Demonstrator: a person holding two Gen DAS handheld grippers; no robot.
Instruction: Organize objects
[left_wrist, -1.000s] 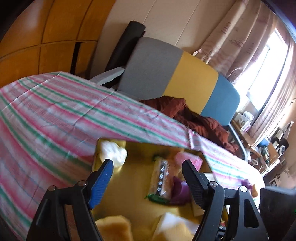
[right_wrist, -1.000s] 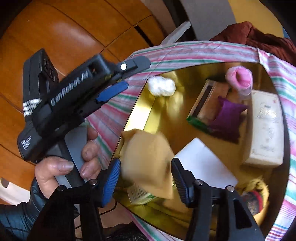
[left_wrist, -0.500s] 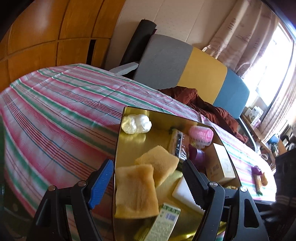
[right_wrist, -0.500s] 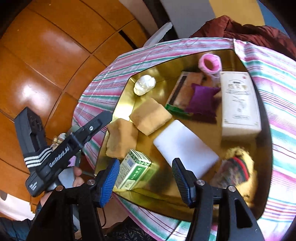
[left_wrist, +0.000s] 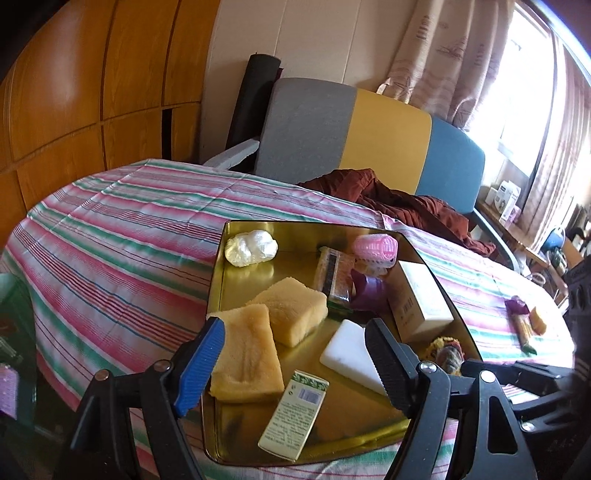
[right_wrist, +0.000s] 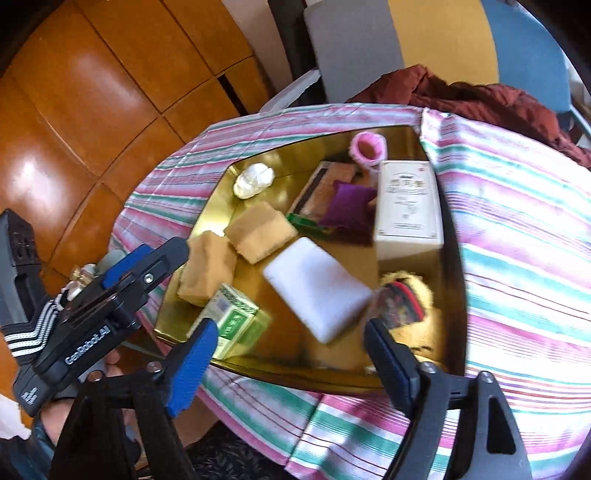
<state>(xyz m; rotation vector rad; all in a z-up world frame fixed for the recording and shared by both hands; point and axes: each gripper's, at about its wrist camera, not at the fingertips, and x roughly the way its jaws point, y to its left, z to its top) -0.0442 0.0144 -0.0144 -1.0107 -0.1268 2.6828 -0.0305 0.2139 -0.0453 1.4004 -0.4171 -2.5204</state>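
Observation:
A gold tray (left_wrist: 218, 280) (right_wrist: 454, 258) lies on the striped tablecloth (left_wrist: 110, 236). It holds two yellow sponges (left_wrist: 245, 360) (right_wrist: 258, 230), a white block (right_wrist: 317, 288), a green and white carton (left_wrist: 295, 415) (right_wrist: 236, 319), a cream box (right_wrist: 408, 201), a purple pouch (right_wrist: 349, 203), a pink roller (left_wrist: 376, 249) and a white wad (left_wrist: 251, 251). My left gripper (left_wrist: 293, 326) hovers open over the tray's near corner, empty. My right gripper (right_wrist: 290, 326) hangs above the tray's near edge, its jaws opening with nothing between them.
A furry toy (right_wrist: 404, 299) lies at the tray's right end. Small loose items (left_wrist: 522, 325) rest on the cloth to the right of the tray. A grey, yellow and blue chair (left_wrist: 369, 133) with a maroon garment (left_wrist: 406, 206) stands behind the table. Wooden panels (left_wrist: 92, 92) line the left.
The yellow sponge that was between my right fingers now lies on the tray, and the right jaws have spread wider. Both grippers have drawn back from the tray.

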